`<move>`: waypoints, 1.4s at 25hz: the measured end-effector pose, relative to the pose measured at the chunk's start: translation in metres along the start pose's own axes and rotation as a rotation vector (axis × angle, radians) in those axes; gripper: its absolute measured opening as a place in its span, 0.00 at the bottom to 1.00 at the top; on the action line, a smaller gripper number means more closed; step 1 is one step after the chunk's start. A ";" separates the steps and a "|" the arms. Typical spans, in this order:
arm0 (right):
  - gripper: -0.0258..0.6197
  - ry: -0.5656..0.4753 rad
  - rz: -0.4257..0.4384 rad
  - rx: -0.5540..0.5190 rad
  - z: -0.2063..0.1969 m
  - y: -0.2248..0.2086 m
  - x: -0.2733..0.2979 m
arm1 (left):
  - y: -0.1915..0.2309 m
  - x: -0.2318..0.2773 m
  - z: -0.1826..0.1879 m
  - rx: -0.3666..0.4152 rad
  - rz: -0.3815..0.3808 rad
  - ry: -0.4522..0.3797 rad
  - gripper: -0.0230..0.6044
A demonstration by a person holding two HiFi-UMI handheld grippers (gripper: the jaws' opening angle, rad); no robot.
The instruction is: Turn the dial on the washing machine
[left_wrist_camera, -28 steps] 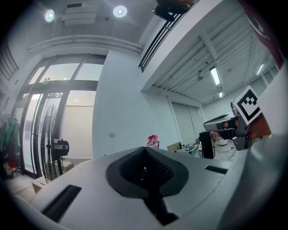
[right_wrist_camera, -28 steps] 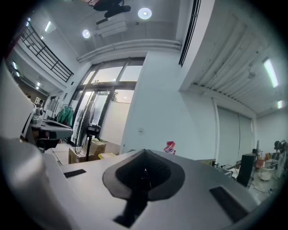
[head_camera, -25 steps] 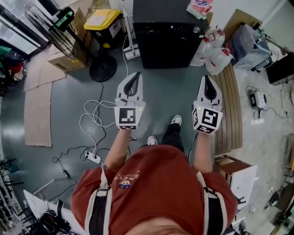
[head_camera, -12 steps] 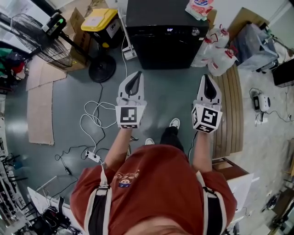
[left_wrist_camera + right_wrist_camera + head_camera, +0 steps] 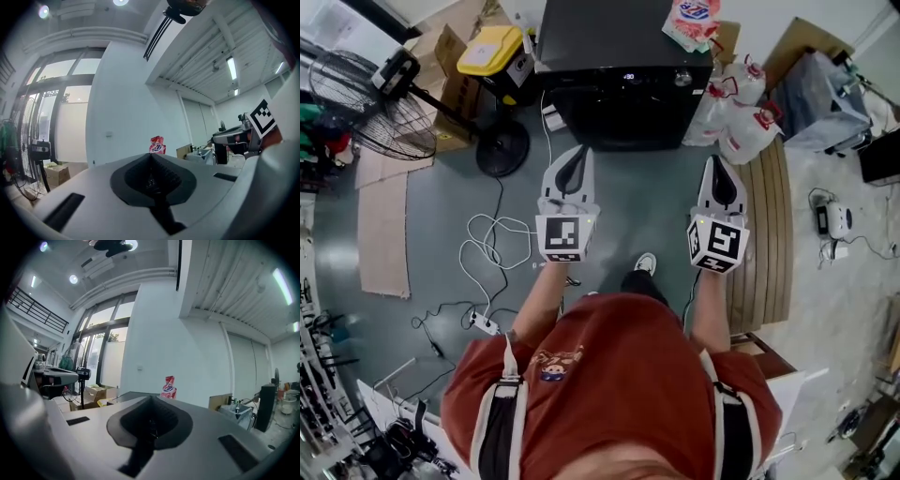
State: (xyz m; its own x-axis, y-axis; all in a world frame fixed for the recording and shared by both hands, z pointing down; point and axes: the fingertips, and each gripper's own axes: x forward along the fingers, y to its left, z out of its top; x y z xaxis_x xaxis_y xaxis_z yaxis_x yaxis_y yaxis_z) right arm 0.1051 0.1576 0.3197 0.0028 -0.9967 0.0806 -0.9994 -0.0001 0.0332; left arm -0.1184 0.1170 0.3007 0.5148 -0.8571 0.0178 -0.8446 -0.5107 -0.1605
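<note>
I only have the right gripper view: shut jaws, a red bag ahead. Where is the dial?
Observer: In the head view the dial sits on the washing machine's control strip, near its right end, just below the red bag.
Operator: Is the right gripper touching it?
Observer: No. The right gripper is short of the machine, with bare floor between them.
Operator: And the left gripper?
Observer: The left gripper is shut and empty, also short of the machine.

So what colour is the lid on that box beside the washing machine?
The lid is yellow; head view shows it best.
</note>
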 end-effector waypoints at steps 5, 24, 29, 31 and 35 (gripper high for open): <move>0.05 -0.018 0.003 0.000 0.005 -0.048 0.028 | -0.026 0.049 0.007 -0.001 0.006 -0.002 0.05; 0.05 -0.008 0.048 -0.044 -0.002 -0.085 0.166 | 0.000 0.182 -0.015 -0.025 0.049 -0.021 0.05; 0.05 -0.006 0.031 -0.052 0.011 -0.089 0.223 | 0.026 0.238 -0.017 -0.031 0.027 -0.027 0.05; 0.05 -0.008 0.016 -0.058 0.016 -0.090 0.245 | 0.038 0.256 -0.017 -0.028 0.022 -0.030 0.05; 0.05 0.007 -0.001 -0.068 0.013 -0.085 0.281 | 0.064 0.283 -0.028 -0.040 0.024 -0.024 0.05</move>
State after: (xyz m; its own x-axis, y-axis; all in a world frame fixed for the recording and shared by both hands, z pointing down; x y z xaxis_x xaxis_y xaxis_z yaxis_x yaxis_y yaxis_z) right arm 0.1902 -0.1232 0.3264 0.0043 -0.9962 0.0871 -0.9949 0.0045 0.1007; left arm -0.0308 -0.1599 0.3227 0.4969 -0.8677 -0.0093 -0.8619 -0.4923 -0.1213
